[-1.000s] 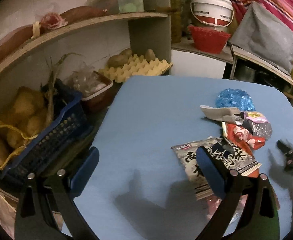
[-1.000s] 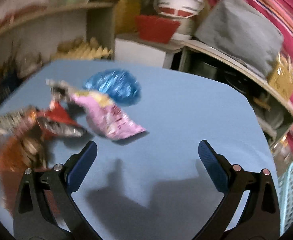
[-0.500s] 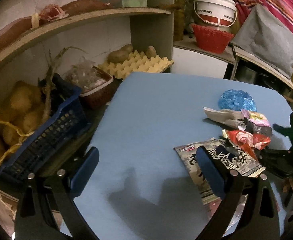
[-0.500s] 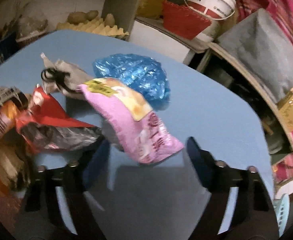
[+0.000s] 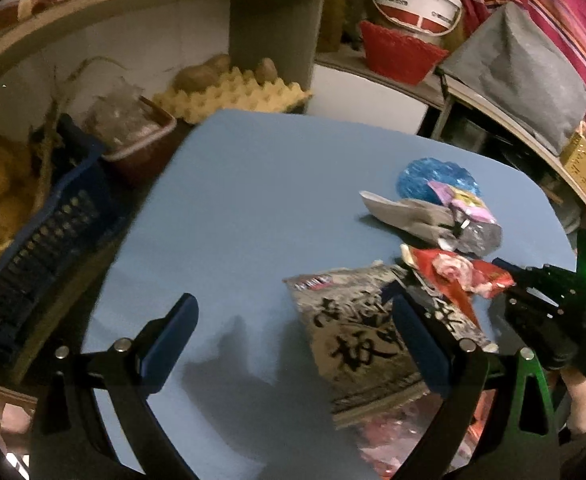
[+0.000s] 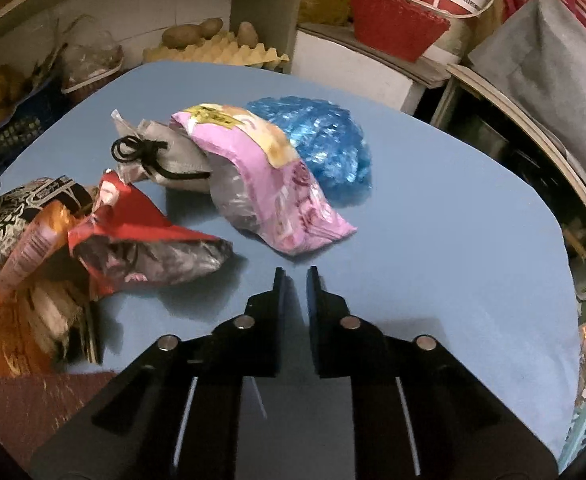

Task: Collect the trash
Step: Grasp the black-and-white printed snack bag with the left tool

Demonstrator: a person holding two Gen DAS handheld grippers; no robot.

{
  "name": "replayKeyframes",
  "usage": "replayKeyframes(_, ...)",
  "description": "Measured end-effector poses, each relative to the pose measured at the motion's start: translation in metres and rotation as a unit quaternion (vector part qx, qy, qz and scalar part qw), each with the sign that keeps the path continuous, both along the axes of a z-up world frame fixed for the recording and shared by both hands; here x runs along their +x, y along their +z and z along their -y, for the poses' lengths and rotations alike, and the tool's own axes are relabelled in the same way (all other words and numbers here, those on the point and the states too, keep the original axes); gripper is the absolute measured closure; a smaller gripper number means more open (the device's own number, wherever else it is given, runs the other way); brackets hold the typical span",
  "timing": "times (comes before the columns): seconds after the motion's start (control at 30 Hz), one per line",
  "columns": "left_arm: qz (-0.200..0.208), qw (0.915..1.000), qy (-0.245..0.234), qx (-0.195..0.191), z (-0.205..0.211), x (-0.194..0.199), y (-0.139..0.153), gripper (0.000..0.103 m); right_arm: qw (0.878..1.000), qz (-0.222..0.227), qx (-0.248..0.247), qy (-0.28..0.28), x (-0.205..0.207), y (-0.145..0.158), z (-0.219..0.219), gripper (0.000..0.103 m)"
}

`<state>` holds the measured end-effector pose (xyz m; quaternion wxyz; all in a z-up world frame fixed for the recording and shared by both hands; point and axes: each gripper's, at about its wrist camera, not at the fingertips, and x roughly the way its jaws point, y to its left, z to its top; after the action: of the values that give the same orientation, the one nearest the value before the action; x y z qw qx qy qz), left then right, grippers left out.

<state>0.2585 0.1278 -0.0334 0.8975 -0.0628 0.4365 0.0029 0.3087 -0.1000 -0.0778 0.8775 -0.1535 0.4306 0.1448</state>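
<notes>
Several wrappers lie on the blue table (image 6: 433, 240): a pink wrapper (image 6: 277, 184), a crumpled blue plastic bag (image 6: 321, 140) behind it, a grey drawstring pouch (image 6: 173, 160), a red wrapper (image 6: 145, 240) and an orange one (image 6: 25, 248). My right gripper (image 6: 295, 274) hovers just short of the pink wrapper's near end. Its jaws are closing, a narrow gap is left, and nothing is between them. My left gripper (image 5: 293, 306) stands wide open over the table, its right finger above a black-and-gold wrapper (image 5: 357, 328). The right gripper (image 5: 533, 292) shows at that view's right edge.
Left of the table stand a blue crate (image 5: 33, 216) of potatoes and a brown tub (image 5: 141, 148). An egg tray (image 5: 229, 96), a red basket (image 5: 397, 56) and a white bucket (image 5: 417, 4) sit on shelves behind. A teal basket (image 6: 585, 424) is at the table's right.
The right jaws have narrowed from wide open to a thin gap, and that gripper has come close to the pink wrapper. The left gripper has edged toward the wrappers, still open.
</notes>
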Motion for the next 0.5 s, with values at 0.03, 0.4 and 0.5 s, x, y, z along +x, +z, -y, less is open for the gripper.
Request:
replayKeyframes(0.03, -0.002, 1.0, -0.004, -0.002, 0.002, -0.001, -0.001, 0.008, 1.0, 0.004, 0.0, -0.003, -0.002, 0.001, 0.002, 0.05)
replayKeyframes(0.4, -0.043, 0.9968, -0.057, -0.036, 0.024, -0.005, -0.011, 0.062, 0.998, 0.052, 0.016, -0.029, -0.014, 0.032, 0.023, 0.02)
replayKeyframes(0.5, -0.04, 0.9968, -0.065, -0.025, 0.03, -0.006, -0.01, 0.078, 0.997, 0.078, 0.011, -0.028, -0.012, 0.038, 0.011, 0.02)
